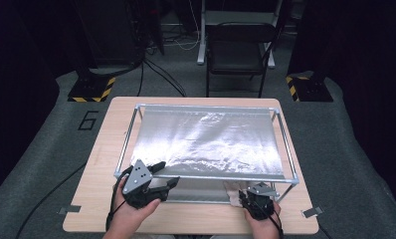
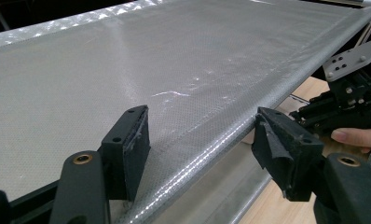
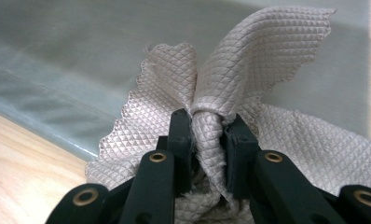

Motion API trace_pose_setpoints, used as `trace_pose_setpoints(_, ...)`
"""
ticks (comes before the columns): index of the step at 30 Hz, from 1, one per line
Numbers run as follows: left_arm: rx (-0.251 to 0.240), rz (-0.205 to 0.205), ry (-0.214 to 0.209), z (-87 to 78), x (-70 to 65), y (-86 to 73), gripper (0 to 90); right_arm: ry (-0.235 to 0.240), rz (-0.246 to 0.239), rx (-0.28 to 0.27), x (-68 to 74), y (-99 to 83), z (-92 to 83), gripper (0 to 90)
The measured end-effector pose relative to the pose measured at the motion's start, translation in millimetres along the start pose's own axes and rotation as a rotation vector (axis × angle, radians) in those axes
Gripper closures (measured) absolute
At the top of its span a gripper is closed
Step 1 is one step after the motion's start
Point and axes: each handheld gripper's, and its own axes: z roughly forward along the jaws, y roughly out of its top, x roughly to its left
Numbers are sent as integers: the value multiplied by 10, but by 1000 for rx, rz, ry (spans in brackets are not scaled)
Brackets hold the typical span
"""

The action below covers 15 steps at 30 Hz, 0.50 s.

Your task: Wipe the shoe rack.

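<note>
A silvery mesh sheet (image 1: 206, 139) (image 2: 127, 60) is stretched over a metal frame (image 1: 206, 177) on the wooden table (image 1: 99, 169). My left gripper (image 1: 167, 174) (image 2: 202, 130) is open at the frame's front left. One jaw lies over the sheet and the other outside its front edge, with the edge between them untouched. My right gripper (image 1: 247, 195) (image 3: 208, 128) is at the front right, shut on a bunched fold of a beige quilted cloth (image 1: 232, 190) (image 3: 267, 46). The cloth lies under the front rail. In the left gripper view the right gripper (image 2: 356, 100) and a hand show past the sheet's edge.
A black folding chair (image 1: 238, 50) stands behind the table. Two stand bases with yellow-black stripes (image 1: 91, 89) (image 1: 305, 87) sit on the grey floor at the back left and right. Cables run across the floor. Tape tabs mark the table's front corners.
</note>
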Motion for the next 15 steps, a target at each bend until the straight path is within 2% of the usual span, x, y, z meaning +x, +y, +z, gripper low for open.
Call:
trace_pose_setpoints(3, -1, 1, 0, 1, 0, 0, 362, -10, -9, -1, 47, 14, 35, 759)
trace_pose_setpoints(4, -1, 1, 0, 1, -1, 0, 361, 23, 6, -1, 126, 43, 63, 759)
trace_pose_setpoints(5, -1, 1, 0, 1, -1, 0, 361, 23, 6, -1, 126, 43, 63, 759)
trace_pose_setpoints(6, -1, 0, 0, 1, -1, 0, 361, 31, -16, 0, 152, 61, 87, 759)
trace_pose_setpoints(7, -1, 1, 0, 1, -1, 0, 362, 42, -24, 0, 240, 91, 137, 760)
trace_pose_setpoints(8, -2, 1, 1, 1, -1, -1, 362, 42, -24, 0, 240, 91, 137, 760)
trace_pose_setpoints(9, -2, 1, 0, 0, -3, -2, 362, 77, -13, 1, 286, 104, 173, 760)
trace_pose_setpoints(11, -3, 2, 1, 0, -2, -4, 361, 69, -65, -4, 390, 159, 236, 761)
trace_pose_setpoints(12, -6, 2, 3, 1, -4, -7, 362, 66, -77, 12, 414, 177, 251, 761)
trace_pose_setpoints(13, -6, 2, 3, 1, -4, -7, 361, 66, -77, 12, 414, 177, 251, 761)
trace_pose_setpoints(14, -7, 2, 3, 1, -4, -8, 362, 105, -56, 1, 489, 192, 305, 761)
trace_pose_setpoints(15, -7, 2, 3, 1, -4, -8, 361, 105, -56, 1, 489, 192, 305, 761)
